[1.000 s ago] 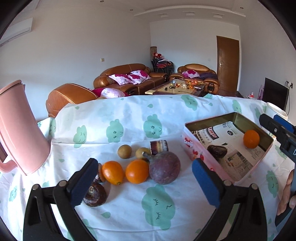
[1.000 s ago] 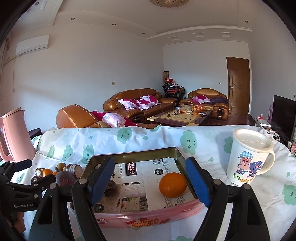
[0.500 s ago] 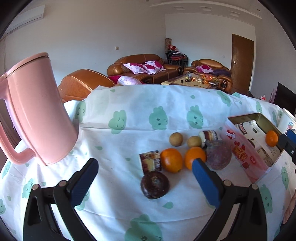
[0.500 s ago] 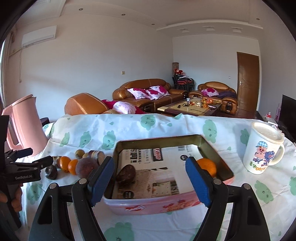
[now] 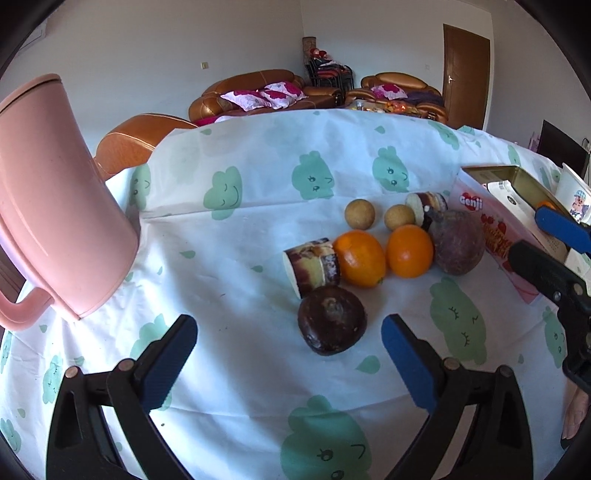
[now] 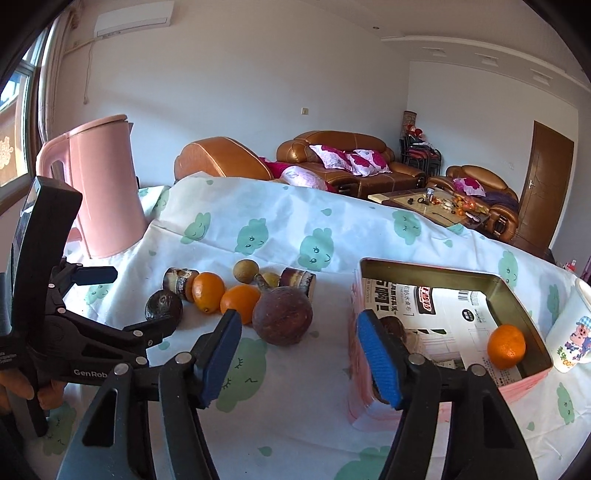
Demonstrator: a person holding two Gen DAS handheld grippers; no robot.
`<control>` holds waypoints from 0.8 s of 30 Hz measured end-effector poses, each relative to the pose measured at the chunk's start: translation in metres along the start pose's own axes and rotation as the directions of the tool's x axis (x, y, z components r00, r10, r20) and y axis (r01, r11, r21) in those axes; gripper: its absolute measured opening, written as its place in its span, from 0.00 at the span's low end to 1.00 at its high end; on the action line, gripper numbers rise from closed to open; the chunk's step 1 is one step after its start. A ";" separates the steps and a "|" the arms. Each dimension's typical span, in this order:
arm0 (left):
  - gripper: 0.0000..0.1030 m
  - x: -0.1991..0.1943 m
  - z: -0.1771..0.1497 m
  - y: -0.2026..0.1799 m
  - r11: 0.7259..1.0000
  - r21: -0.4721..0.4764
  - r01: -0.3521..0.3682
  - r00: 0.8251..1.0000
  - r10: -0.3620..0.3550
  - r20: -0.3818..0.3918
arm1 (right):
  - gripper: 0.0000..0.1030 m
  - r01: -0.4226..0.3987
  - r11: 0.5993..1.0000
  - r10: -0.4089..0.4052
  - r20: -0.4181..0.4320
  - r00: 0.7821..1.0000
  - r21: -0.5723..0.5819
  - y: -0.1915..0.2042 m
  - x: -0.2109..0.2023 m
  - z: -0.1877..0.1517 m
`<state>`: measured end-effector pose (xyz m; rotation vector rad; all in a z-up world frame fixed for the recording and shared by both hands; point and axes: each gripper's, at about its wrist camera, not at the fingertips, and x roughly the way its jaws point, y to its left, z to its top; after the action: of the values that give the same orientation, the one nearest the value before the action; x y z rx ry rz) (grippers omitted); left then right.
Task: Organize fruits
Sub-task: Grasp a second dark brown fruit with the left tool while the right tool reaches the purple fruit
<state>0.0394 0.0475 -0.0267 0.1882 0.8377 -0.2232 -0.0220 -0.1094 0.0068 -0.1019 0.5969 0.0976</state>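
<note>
Orange fruit point(image 6: 506, 346) inside tin point(image 6: 517, 295) shows fully only from right wrist.

This is a home living room. In the upper middle of the right wrist view stand brown leather sofas point(image 6: 347, 155) with pink-flowered cushions point(image 6: 352, 160), a low coffee table point(image 6: 424, 205), and a wooden door point(image 6: 546, 184) at right. An air conditioner point(image 6: 133, 16) hangs upper left; a cloud-print cloth point(image 6: 280, 236) covers the near table.
</note>
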 end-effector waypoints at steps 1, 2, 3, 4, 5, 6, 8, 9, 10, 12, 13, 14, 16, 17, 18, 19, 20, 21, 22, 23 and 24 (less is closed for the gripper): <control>0.87 0.004 0.001 0.003 1.000 -0.018 0.012 1.000 -0.013 -0.020 | 0.64 0.003 1.000 -0.003 -0.011 1.000 -0.005 0.002 0.004 0.001; 0.84 0.008 0.002 0.006 0.998 -0.042 0.038 0.999 -0.040 -0.037 | 0.64 0.007 1.000 -0.007 -0.025 1.000 -0.004 0.002 0.009 0.003; 0.79 0.011 0.002 0.009 0.995 -0.069 0.065 0.997 -0.069 -0.046 | 0.64 0.010 1.000 -0.010 -0.039 0.999 0.000 0.002 0.014 0.004; 0.70 0.013 0.002 0.012 0.992 -0.089 0.089 0.994 -0.093 -0.051 | 0.64 0.013 1.000 -0.013 -0.052 0.999 0.006 0.001 0.018 0.004; 0.66 0.012 0.002 0.011 0.992 -0.092 0.088 0.995 -0.093 -0.046 | 0.64 0.015 1.000 -0.015 -0.063 0.998 0.014 0.000 0.022 0.005; 0.49 0.010 0.001 0.009 0.992 -0.083 0.094 0.994 -0.098 -0.039 | 0.64 0.015 1.000 -0.013 -0.074 0.997 0.021 -0.001 0.025 0.006; 0.38 0.008 0.001 0.005 0.993 -0.060 0.103 0.994 -0.105 -0.032 | 0.64 0.011 1.000 -0.008 -0.086 0.996 0.026 -0.001 0.030 0.008; 0.38 0.007 0.001 0.004 0.994 -0.056 0.098 0.994 -0.100 -0.032 | 0.64 0.009 1.000 -0.007 -0.092 0.996 0.016 0.001 0.032 0.008; 0.38 0.006 0.000 0.004 0.993 -0.058 0.099 0.994 -0.101 -0.028 | 0.64 0.008 1.000 -0.008 -0.102 0.995 -0.001 0.003 0.035 0.008; 0.38 0.002 0.000 0.009 0.991 -0.078 0.105 0.994 -0.106 -0.007 | 0.64 0.004 1.000 -0.006 -0.124 0.992 -0.012 0.004 0.039 0.008; 0.38 -0.001 0.000 0.012 0.990 -0.091 0.108 0.994 -0.108 0.010 | 0.64 0.003 1.000 -0.004 -0.132 0.991 -0.007 0.003 0.041 0.008; 0.38 -0.005 0.001 0.015 0.988 -0.103 0.113 0.993 -0.111 0.030 | 0.64 0.004 1.000 -0.004 -0.141 0.990 0.000 0.002 0.043 0.008; 0.38 -0.015 0.005 0.021 0.985 -0.125 0.121 0.990 -0.111 0.085 | 0.64 -0.002 1.000 0.001 -0.155 0.988 -0.007 0.002 0.049 0.010; 0.38 -0.021 0.005 0.025 0.984 -0.135 0.118 0.988 -0.103 0.114 | 0.64 0.001 1.000 -0.004 -0.164 0.986 -0.018 0.003 0.052 0.011; 0.38 -0.026 0.006 0.028 0.983 -0.146 0.109 0.986 -0.089 0.142 | 0.64 -0.006 1.000 0.001 -0.172 0.985 -0.026 0.005 0.056 0.012; 0.38 -0.029 0.007 0.031 0.983 -0.159 0.096 0.984 -0.069 0.165 | 0.64 -0.008 0.999 0.001 -0.189 0.982 -0.035 0.007 0.061 0.013; 0.38 -0.031 0.007 0.034 0.982 -0.173 0.081 0.982 -0.049 0.183 | 0.64 -0.017 0.999 0.008 -0.206 0.978 -0.043 0.009 0.066 0.013; 0.38 -0.033 0.008 0.036 0.980 -0.186 0.070 0.980 -0.033 0.195 | 0.64 -0.025 0.998 0.013 -0.222 0.975 -0.052 0.011 0.070 0.013; 0.38 -0.033 0.009 0.039 0.978 -0.201 0.061 0.979 -0.019 0.203 | 0.64 -0.038 0.997 0.024 -0.226 0.974 -0.062 0.014 0.071 0.013; 0.38 -0.033 0.009 0.042 0.976 -0.212 0.056 0.978 -0.010 0.209 | 0.62 -0.049 0.996 0.031 -0.233 0.972 -0.071 0.015 0.073 0.012; 0.38 -0.034 0.009 0.044 0.974 -0.221 0.055 0.977 -0.006 0.215 | 0.58 -0.049 0.996 0.029 -0.235 0.972 -0.077 0.017 0.073 0.012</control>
<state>0.0361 0.0912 0.0081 -0.0622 0.6462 -0.1722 0.0426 -0.0870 -0.0256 -0.1835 0.8307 0.1497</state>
